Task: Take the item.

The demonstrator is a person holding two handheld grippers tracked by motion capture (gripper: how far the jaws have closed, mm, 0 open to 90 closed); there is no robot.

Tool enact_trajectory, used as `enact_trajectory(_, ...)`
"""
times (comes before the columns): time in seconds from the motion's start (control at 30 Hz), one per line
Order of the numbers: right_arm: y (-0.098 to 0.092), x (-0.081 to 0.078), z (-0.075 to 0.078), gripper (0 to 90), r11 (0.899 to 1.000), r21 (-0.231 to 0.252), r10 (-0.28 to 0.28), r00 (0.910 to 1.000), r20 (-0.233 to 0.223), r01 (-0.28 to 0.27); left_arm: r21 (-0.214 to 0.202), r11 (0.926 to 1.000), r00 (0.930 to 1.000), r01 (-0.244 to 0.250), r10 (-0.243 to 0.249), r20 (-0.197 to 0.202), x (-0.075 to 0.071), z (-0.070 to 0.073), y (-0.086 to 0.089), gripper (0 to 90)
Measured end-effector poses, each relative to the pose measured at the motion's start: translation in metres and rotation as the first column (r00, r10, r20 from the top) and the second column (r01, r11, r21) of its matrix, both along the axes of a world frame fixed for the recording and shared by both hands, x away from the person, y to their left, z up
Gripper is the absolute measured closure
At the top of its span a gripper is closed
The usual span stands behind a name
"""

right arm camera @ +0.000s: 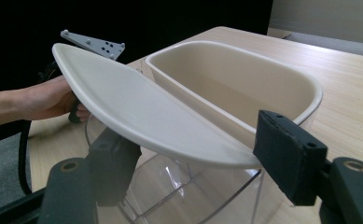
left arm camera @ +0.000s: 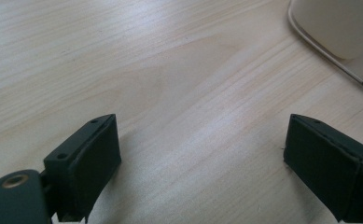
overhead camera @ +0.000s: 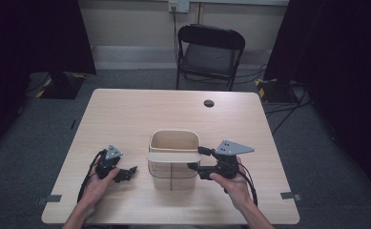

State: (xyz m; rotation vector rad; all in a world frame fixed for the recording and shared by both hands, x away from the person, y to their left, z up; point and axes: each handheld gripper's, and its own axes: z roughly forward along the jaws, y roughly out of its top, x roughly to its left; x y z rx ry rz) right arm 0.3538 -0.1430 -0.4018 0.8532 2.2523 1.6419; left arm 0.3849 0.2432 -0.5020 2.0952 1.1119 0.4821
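A beige tub sits in a clear container at the table's middle. A beige half-oval lid lies across the container's near half. In the right gripper view the lid tilts over the clear container, beside the tub. My right gripper is open, one jaw on each side of the lid's near end. My left gripper rests open on bare wood left of the container, whose corner shows. Its grey plate shows behind the lid.
A black folding chair stands beyond the table's far edge. A round cable hole sits near the far edge of the wooden table. Dark curtains hang on both sides, and cables lie on the grey floor at the right.
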Motion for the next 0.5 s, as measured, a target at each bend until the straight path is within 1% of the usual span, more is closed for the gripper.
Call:
enact_trajectory(0.27,0.0025,0.0015,0.0002,34.8,1.0,0.002,0.001,1.0,-0.005,-0.001,0.0,1.0,1.0,-0.001,0.001,0.0,-0.0001,0.0,0.0,10.2)
enact_trajectory(0.3,0.0034,0.0017,0.0005,36.4,1.0,0.008,0.006,1.0,-0.003,-0.006,-0.001,1.0,1.0,-0.002,0.002,0.0,-0.0001,-0.0001,-0.0001,10.2)
enact_trajectory(0.33,0.0042,0.0018,0.001,37.4,1.0,0.003,0.013,0.9999,-0.001,-0.013,0.0,1.0,1.0,-0.002,0.002,0.0,-0.0001,0.0,-0.0001,10.2)
enact_trajectory(0.37,0.0047,0.002,0.002,37.8,1.0,-0.003,0.018,0.9998,-0.001,-0.018,0.0,1.0,1.0,-0.003,0.003,0.0,-0.0002,0.0,-0.0001,10.2)
enact_trajectory(0.5,0.0066,0.0034,0.0042,39.4,1.0,0.0,0.028,0.9996,-0.004,-0.028,0.0,1.0,1.0,-0.005,0.005,-0.001,-0.0004,0.0,-0.0002,10.2)
